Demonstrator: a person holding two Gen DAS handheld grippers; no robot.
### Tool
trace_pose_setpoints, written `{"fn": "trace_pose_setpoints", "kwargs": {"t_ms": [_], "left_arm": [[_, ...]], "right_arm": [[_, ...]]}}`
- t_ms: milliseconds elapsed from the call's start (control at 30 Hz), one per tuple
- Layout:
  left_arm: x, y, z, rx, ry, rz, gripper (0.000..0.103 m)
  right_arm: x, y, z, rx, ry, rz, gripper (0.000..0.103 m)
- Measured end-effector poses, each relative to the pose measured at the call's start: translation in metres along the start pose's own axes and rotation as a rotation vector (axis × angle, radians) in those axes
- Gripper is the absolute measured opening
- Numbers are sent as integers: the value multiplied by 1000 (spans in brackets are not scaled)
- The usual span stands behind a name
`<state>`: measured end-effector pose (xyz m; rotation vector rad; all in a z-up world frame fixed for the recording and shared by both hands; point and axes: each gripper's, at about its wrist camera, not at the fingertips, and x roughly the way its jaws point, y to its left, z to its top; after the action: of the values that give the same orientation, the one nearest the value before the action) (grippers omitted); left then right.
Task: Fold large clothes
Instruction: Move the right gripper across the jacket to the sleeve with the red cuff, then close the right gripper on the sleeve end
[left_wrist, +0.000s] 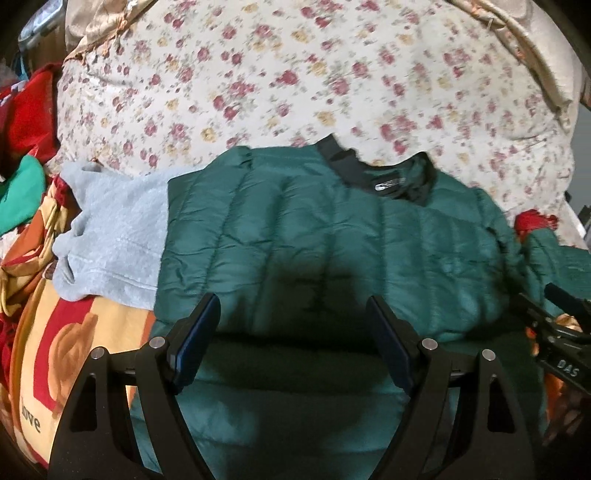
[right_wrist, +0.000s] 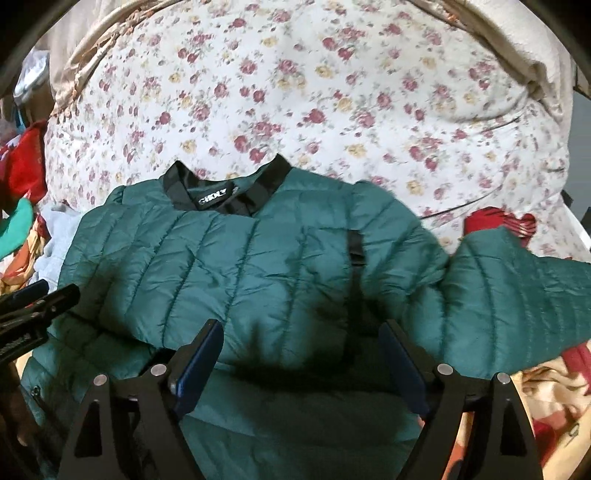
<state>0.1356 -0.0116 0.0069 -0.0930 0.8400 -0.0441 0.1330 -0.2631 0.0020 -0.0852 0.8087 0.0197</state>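
Note:
A dark green quilted puffer jacket (left_wrist: 332, 240) (right_wrist: 240, 266) lies spread on the bed, its black collar (left_wrist: 369, 173) (right_wrist: 221, 188) on the far side. One sleeve (right_wrist: 517, 273) stretches off to the right. My left gripper (left_wrist: 291, 297) hovers open over the jacket's near left part with nothing between its blue pads. My right gripper (right_wrist: 301, 323) hangs open over the near middle, also with nothing in it. Each gripper shows at the edge of the other's view: the right gripper (left_wrist: 539, 299) and the left gripper (right_wrist: 55, 291).
A floral quilt (left_wrist: 295, 81) (right_wrist: 332, 92) covers the bed beyond the jacket. A light blue fleece garment (left_wrist: 114, 236) lies against the jacket's left side, on a colourful printed blanket (left_wrist: 66, 350). Red and green cloths (left_wrist: 26, 122) pile up at far left, and a red item (right_wrist: 495, 221) sits near the sleeve.

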Motion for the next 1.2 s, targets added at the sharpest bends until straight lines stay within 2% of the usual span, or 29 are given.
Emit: {"fn": "trace_pose_setpoints", "kwargs": {"t_ms": [233,600,900,1200], "left_arm": [[-17,-27,0,31,-14,-37,81],[-17,-63,-2,59,2,-68,81],[-12,-88,-4,91,7,-65,81],[-4,-87,-6,86,18,-58,81]], "right_arm": [[-17,-28,-7,19,-25,-45,84],[-31,-90,-13,67,-41,-123,84],[-35,-162,-19,161,-39,-198,84],[-23,-247,-29,288,9,-287,84]]}}
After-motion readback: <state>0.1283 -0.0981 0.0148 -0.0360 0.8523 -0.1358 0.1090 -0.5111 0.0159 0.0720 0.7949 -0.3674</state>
